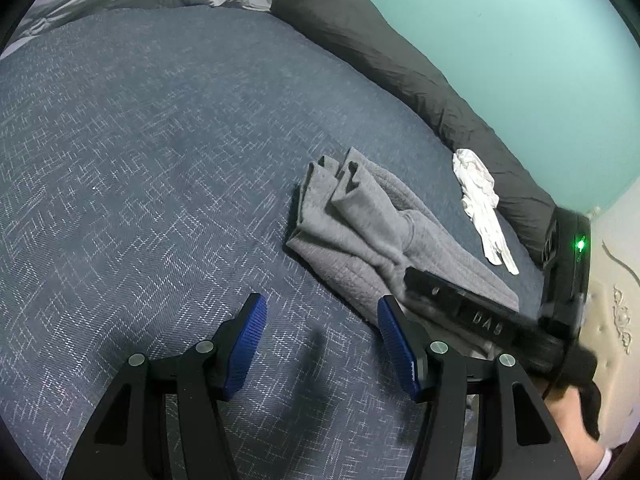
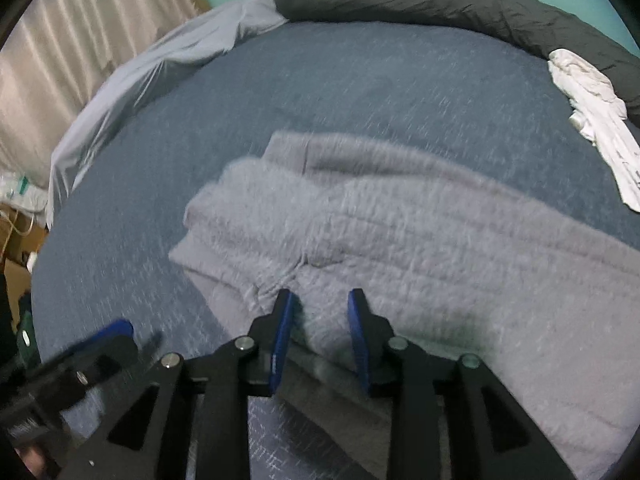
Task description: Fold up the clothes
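Note:
A grey sweatshirt (image 1: 360, 236) lies folded lengthwise on the blue bedspread (image 1: 140, 160), its sleeve cuffs pointing away from me. My left gripper (image 1: 322, 306) is open just above bare bedspread, to the left of the garment's near edge, with nothing between its blue pads. In the right wrist view the sweatshirt (image 2: 400, 232) fills the middle, blurred. My right gripper (image 2: 321, 300) hovers over its near edge, jaws partly apart with grey cloth lying under the gap. The right gripper's black body (image 1: 480, 316) crosses the garment in the left wrist view.
A crumpled white garment (image 1: 480, 200) lies beyond the sweatshirt beside a long dark grey pillow (image 1: 400, 64) along the teal wall. A pale sheet (image 2: 140, 72) is bunched at the bed's far left. Curtains (image 2: 60, 40) and boxes stand past that edge.

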`<state>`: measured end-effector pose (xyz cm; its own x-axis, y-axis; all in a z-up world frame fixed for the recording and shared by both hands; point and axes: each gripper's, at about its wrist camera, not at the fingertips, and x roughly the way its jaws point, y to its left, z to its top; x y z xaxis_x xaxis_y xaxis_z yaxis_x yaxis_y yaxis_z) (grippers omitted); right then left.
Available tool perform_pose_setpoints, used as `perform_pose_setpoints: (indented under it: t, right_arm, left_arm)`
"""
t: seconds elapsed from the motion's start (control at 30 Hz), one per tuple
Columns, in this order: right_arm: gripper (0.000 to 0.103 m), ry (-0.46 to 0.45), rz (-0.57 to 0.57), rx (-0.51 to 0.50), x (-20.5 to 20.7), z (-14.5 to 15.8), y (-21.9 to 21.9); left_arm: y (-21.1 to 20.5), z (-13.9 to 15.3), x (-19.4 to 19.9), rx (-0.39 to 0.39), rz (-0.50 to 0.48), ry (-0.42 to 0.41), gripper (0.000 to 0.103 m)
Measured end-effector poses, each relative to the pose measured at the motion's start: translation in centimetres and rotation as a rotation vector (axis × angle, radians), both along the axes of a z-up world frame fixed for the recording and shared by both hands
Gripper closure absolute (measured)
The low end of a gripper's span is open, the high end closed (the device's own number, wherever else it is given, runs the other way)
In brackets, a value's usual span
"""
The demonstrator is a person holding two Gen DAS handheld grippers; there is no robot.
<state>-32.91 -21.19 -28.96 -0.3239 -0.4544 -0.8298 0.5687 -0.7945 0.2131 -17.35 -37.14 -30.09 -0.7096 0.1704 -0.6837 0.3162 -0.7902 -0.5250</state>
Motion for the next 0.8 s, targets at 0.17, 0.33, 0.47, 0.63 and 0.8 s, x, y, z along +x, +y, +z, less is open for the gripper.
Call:
perform_pose_setpoints:
  t: [0.17,0.33,0.47,0.63,0.8]
  right_arm:
    - [0.074,0.019,-0.081,-0.091,0.1,1.4,3.7]
    - [0.074,0.05,-0.194,-0.05,0.0,1.6,9.5]
    - [0.074,0.075,-0.285,-0.017,-0.1,1.8,14.2]
    - [0.074,0.088,-0.33,-0.012,0.4,1.2,17.1]
    - [0.074,0.089,-0.331,-0.031,1.4,0.0,18.1]
  left_arm:
    - [-0.1,0.0,-0.1,0.002,-0.001,0.0,0.041]
    - [0.2,0.2,-0.3,0.001,-0.011,0.004,0.041]
    - [0.6,0.4,-0.5,-0.01,-0.019,0.006,0.041]
    - [1.5,0.7,-1.1,-0.02,-0.033,0.004,0.041]
    - [3.0,1.0,-1.9,-0.035,-0.061,0.004,0.041]
